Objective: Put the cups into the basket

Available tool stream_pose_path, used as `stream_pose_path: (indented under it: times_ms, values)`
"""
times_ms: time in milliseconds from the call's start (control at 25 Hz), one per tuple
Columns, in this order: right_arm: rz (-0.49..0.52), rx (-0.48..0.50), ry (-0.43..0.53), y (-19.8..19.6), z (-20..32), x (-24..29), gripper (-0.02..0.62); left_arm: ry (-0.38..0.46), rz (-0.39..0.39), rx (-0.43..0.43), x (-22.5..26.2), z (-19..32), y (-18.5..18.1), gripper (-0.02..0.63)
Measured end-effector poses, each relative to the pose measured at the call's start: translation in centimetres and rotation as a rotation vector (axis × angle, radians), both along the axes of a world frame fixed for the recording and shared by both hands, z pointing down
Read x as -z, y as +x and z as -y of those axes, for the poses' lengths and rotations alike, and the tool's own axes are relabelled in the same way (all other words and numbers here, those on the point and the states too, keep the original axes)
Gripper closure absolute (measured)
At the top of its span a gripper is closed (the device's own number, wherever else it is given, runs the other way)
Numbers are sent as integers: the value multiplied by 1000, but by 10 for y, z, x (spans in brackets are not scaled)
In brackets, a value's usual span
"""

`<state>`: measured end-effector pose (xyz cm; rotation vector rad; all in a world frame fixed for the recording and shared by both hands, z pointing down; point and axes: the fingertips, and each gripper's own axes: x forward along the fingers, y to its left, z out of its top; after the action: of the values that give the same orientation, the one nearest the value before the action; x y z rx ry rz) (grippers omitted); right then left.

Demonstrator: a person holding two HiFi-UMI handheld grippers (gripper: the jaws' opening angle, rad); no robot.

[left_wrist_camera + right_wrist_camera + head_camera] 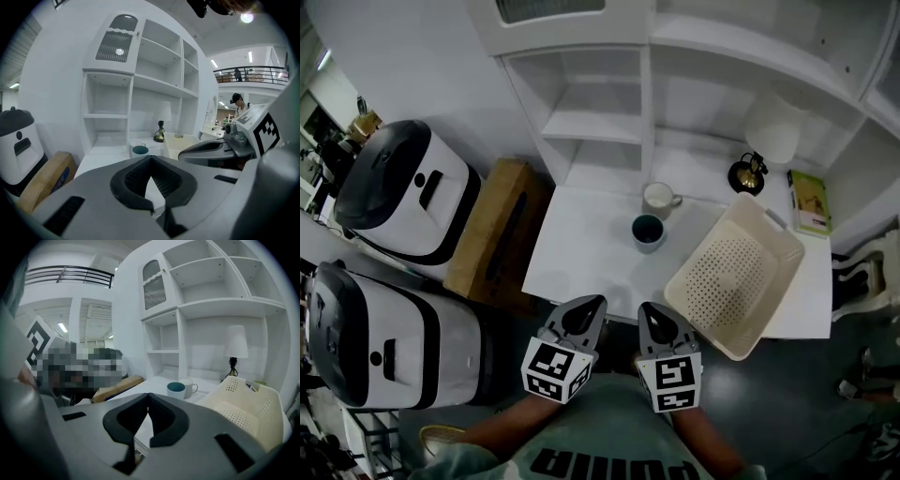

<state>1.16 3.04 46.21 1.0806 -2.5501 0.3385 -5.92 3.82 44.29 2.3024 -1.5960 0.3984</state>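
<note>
Far over at nine o'clock two bulky white-and-black appliances [398,192] sit on the floor, one behind the other. A brown cardboard box [499,232] stands between the rear one and the white tabletop [581,248].

Next across, at the tabletop's near edge around six o'clock, comes the left tool [594,304]. Its jaws are clenched tip to tip with nothing between them, and it points toward twelve o'clock, dipping a little. Just beside it, at its three o'clock, the right tool [647,309] is clenched too, its tips together and nothing in its grip. It points the same way. Each carries its cube of square markers behind the jaws, and the person's forearms run back from them toward the bottom edge.

Beyond the tools, toward twelve o'clock, both cups stand upright on the tabletop, outside the basket. The dark teal cup [648,231] is the nearer one. The white mug [658,199] is just beside it at its one o'clock, with its handle turned toward three o'clock. Neither tool touches them.

At about four o'clock from the cups lies the cream basket [692,281], perforated on its floor and walls and set at a slant to the tabletop's edges. Behind everything rises a white shelf unit [600,127].

Further right, at the basket's twelve o'clock, a small dark lamp base [747,174] stands under a white shade [773,129]. A green book [811,202] lies flat at two o'clock from the basket.
</note>
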Motion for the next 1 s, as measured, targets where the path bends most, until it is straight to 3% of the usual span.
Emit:
stream_pose_path:
  times_ms: [400,1000]
  values:
    - [-35,-89,-23,7,24,-4,581,6,-10,-112,1,40,11,600]
    - [-142,-225,-51,-14,79,-1,580,8,-59,-264,-2,112,-11,600]
